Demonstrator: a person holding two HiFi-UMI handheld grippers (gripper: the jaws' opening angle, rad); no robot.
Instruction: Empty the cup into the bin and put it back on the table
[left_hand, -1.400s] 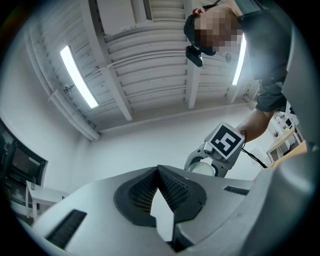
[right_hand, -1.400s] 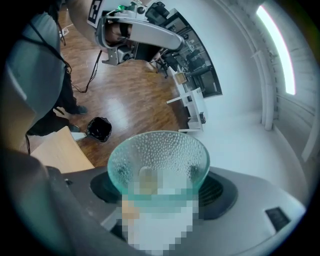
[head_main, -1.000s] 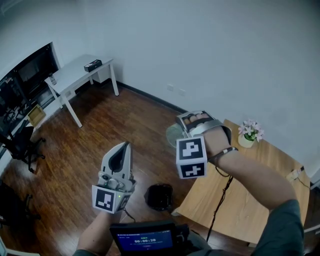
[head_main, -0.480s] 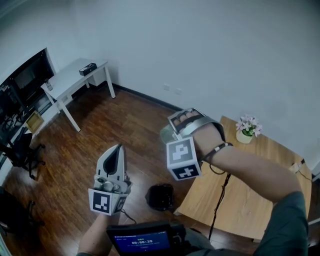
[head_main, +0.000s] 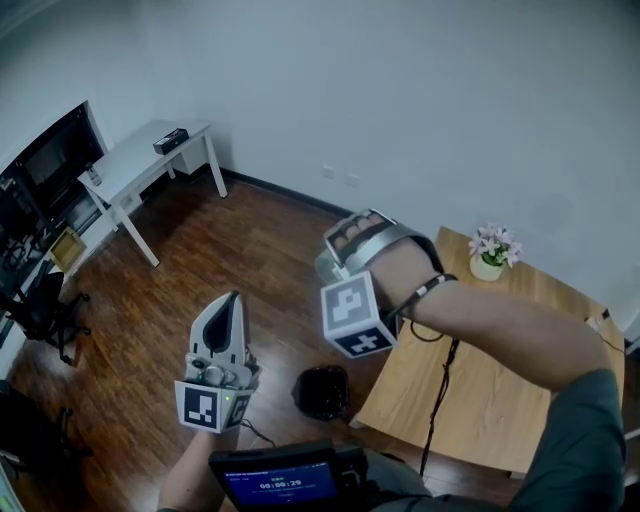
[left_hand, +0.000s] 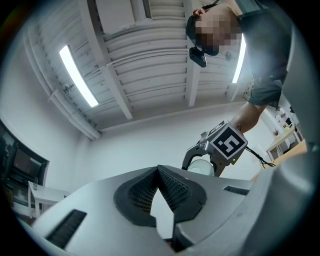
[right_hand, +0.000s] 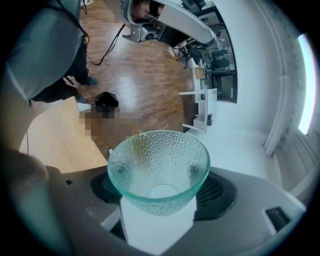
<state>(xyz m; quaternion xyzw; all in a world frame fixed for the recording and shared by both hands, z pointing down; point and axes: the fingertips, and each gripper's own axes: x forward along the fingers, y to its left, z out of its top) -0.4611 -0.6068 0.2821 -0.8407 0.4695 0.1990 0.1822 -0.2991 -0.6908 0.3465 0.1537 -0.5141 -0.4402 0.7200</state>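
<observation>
— Over the wood floor, just off the table (head_main: 500, 400) edge: is that where the cup is?

— Yes. My right gripper (right_hand: 159, 192) has the cup (right_hand: 159, 165) clamped between its jaws, with a pad pressed on each side of the lower wall. It is pale green dimpled glass. The mouth is tipped toward the gripper's camera, and I see straight through to its round clear bottom.

— And the bin?

— The bin (head_main: 320, 392) is black and stands on the floor beside the table's near corner. From my head camera the cup sits higher in the picture than the bin, touching neither it nor the table.

— What about your other hand?

— My left gripper (head_main: 230, 305) hangs to the left of the bin, well apart from the cup, pointing up and away from me. Its jaws are closed tip to tip with nothing between them.

— Anything on the table?

— A small pot of pink flowers (head_main: 492, 258) stands at the far corner, and a dark cable (head_main: 437, 410) hangs from my right wrist across the tabletop.
</observation>
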